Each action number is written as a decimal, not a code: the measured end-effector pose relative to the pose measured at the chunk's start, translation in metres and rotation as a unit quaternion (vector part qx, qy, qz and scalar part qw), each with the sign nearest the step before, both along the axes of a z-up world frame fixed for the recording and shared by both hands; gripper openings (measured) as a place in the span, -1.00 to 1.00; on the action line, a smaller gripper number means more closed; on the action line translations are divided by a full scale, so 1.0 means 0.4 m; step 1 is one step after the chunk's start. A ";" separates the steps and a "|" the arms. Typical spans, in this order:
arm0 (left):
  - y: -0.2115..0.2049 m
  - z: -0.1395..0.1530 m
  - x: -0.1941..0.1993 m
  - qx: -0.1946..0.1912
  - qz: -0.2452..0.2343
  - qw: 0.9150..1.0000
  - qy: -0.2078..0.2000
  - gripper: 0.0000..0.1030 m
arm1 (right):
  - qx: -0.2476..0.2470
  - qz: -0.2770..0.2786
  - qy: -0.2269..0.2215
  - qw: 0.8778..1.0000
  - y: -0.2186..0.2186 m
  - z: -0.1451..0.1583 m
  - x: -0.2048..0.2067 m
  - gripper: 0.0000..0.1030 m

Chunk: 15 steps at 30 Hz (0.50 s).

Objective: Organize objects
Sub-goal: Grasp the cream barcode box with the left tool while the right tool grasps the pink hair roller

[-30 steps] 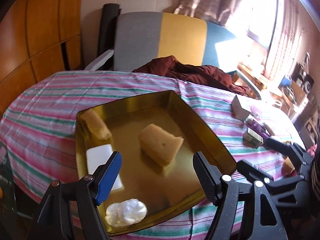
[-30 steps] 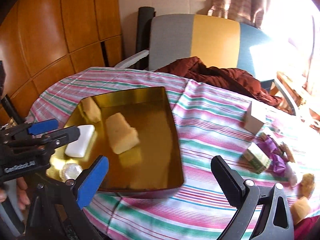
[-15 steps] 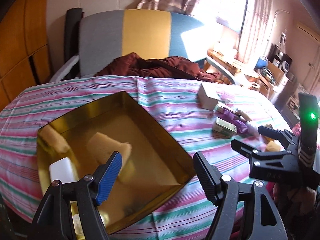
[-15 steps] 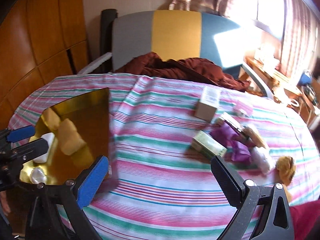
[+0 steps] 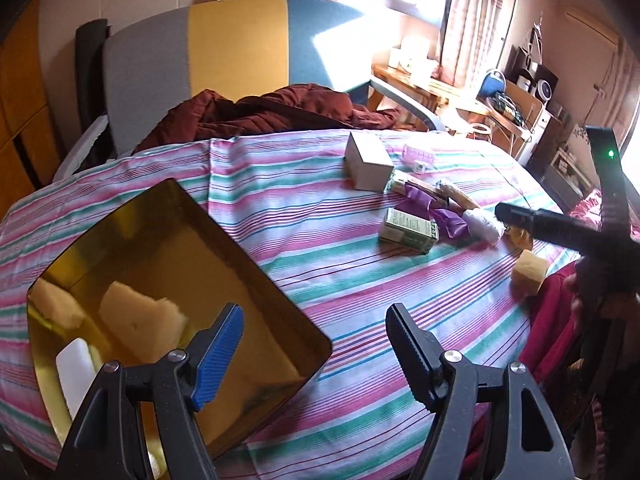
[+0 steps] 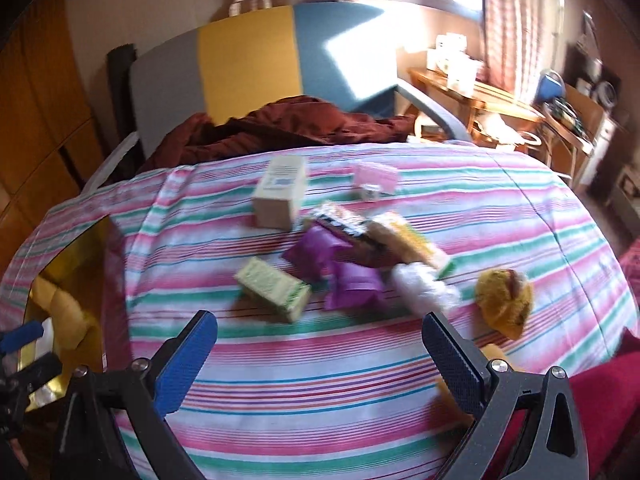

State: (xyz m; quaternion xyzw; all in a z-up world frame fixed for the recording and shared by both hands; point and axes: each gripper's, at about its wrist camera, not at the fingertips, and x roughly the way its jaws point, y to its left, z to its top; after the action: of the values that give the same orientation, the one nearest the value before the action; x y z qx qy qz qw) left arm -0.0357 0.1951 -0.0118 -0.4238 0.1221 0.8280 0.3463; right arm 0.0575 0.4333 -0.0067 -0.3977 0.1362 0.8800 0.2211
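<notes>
A gold tray lies at the table's left and holds yellow sponges and a white soap bar. My left gripper is open and empty over the tray's right corner. My right gripper is open and empty above the striped cloth, short of a loose pile: a green box, purple wrappers, a beige box, a white roll and a yellow sponge ball. A sponge cube sits by the table's right edge.
A round table with a pink and green striped cloth. Behind it stands a grey, yellow and blue chair with a maroon jacket draped on it. A small pink case lies at the far side. Cluttered shelves stand at the right.
Both grippers swung right, away from the tray toward the loose pile. The tray slid to the left of both views. Both stay open and empty.
</notes>
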 end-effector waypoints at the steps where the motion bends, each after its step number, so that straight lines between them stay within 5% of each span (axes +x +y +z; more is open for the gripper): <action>1: 0.013 0.000 -0.002 -0.001 -0.004 1.000 -0.001 0.44 | -0.001 -0.012 -0.001 1.000 0.025 0.002 0.006 0.99; 15: 0.280 0.005 -0.126 -0.023 -0.042 0.999 -0.002 0.57 | -0.012 -0.050 -0.006 0.999 0.212 -0.040 -0.011 0.99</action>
State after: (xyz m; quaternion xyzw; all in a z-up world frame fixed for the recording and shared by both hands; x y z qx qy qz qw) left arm -0.0862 0.3070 -0.0099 -0.4281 0.1584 0.8085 0.3715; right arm 0.0532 0.5179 -0.0227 -0.3986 0.1648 0.8636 0.2610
